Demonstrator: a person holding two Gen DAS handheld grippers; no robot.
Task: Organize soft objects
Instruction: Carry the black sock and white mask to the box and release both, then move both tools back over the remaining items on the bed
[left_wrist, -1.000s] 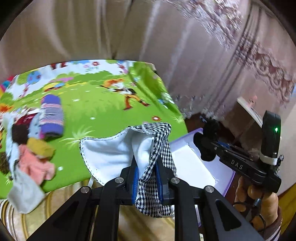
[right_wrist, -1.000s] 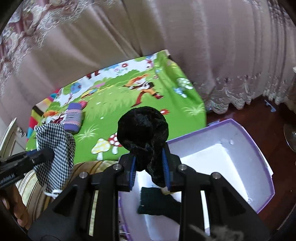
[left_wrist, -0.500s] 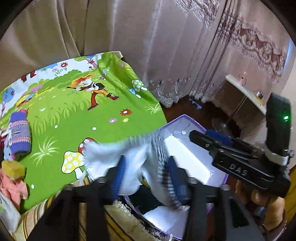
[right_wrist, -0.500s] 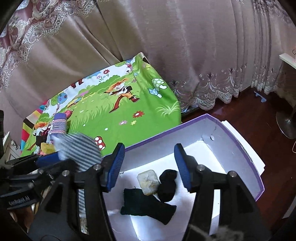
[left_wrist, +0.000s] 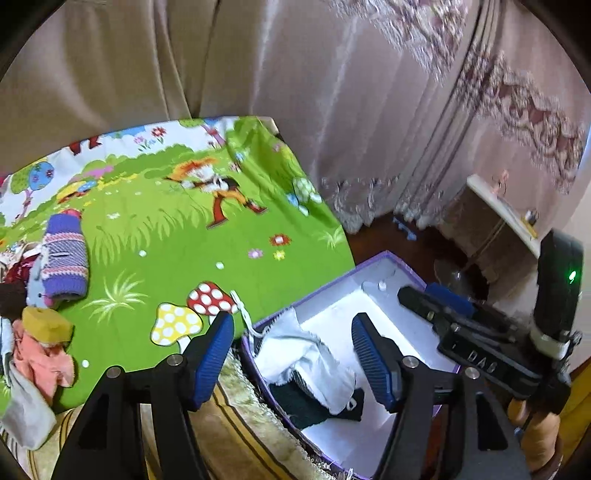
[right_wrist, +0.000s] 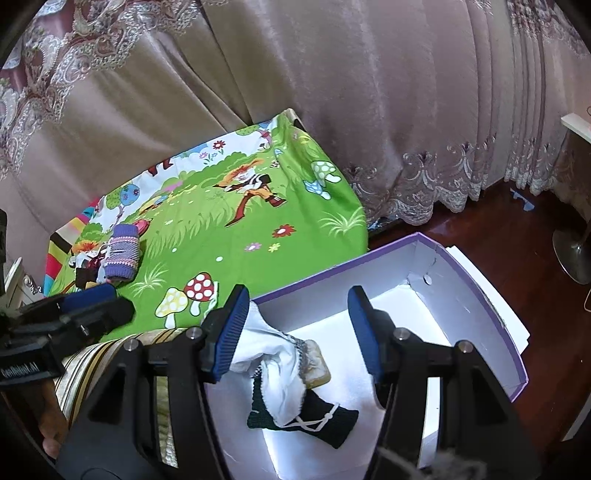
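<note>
A white cloth with checked trim (left_wrist: 306, 365) lies loose in the purple-rimmed white box (left_wrist: 373, 258), on top of a dark green knit piece (right_wrist: 325, 417) and a beige lump (right_wrist: 317, 365). My left gripper (left_wrist: 293, 358) hangs over the box's near corner, its jaws opening, and the pads do not touch the cloth below. My right gripper (right_wrist: 297, 328) stands open above the same box (right_wrist: 480, 295) and holds nothing. Each gripper shows in the other's view: the right gripper (left_wrist: 424, 295) at the right, the left gripper (right_wrist: 110, 302) at the left.
On the green cartoon mat (left_wrist: 184, 240) a purple striped knit (left_wrist: 62, 254) lies beside a pile with a yellow piece (left_wrist: 44, 321), a pink one (left_wrist: 40, 354) and a grey cloth (left_wrist: 22, 406). A striped cushion (right_wrist: 92, 362) lies under the grippers. Curtains hang behind; dark wood floor (right_wrist: 498, 229) is at the right.
Both grippers have opened. The checked cloth fell from the left one into the box, and the black fuzzy piece fell from the right one and now lies hidden under the cloth.
</note>
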